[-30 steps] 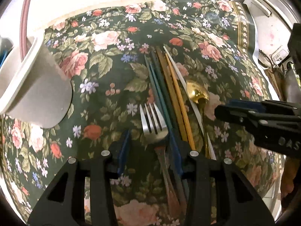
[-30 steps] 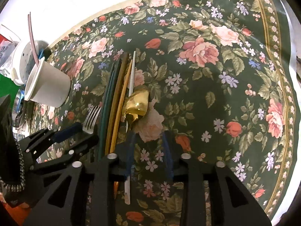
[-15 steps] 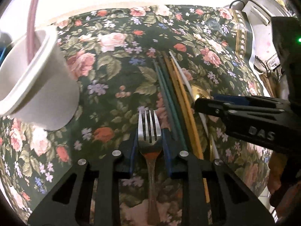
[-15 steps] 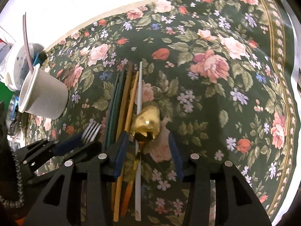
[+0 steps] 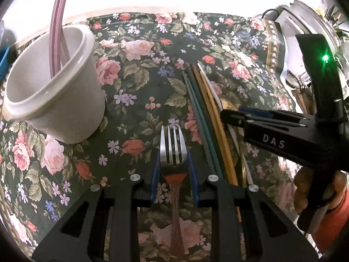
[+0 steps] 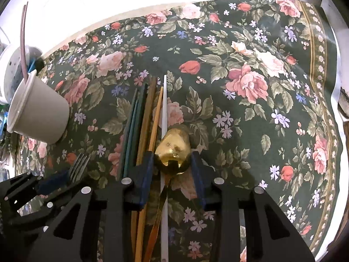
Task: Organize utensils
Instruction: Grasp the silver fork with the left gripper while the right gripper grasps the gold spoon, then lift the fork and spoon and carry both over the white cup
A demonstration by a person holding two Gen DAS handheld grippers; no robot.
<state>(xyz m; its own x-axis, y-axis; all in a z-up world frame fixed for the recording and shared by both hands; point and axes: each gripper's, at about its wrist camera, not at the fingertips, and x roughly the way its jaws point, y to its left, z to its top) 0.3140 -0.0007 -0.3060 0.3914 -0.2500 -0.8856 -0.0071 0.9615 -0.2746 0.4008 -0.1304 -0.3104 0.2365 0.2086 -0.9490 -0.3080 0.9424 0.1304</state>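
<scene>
Blue-padded fingers of the left gripper (image 5: 173, 170) now sit tight on the neck of the steel fork (image 5: 173, 147), at lower centre of the left wrist view; a second ago they stood wide with the fork lying loose between them, so they have closed onto it, and the tines stick out forward above the pads. The right gripper (image 6: 172, 166) has just been closing too: at lower centre of its own view the pads now flank the bowl of the gold spoon (image 6: 173, 149), the left one against its edge, though whether both press on it I cannot tell. It has also slid across from bare cloth to the spoon within that second. Just left of the spoon lies the row of chopsticks (image 6: 144, 122), green, brown, yellow and one white, untouched on the floral tablecloth (image 6: 250, 87). The white cup (image 5: 59, 91) at the left of the left wrist view, already holding a pair of pink sticks (image 5: 57, 21), looms larger than before. My reading: both pickups are under way at once, and the cup looks the likely destination for fork and spoon.
</scene>
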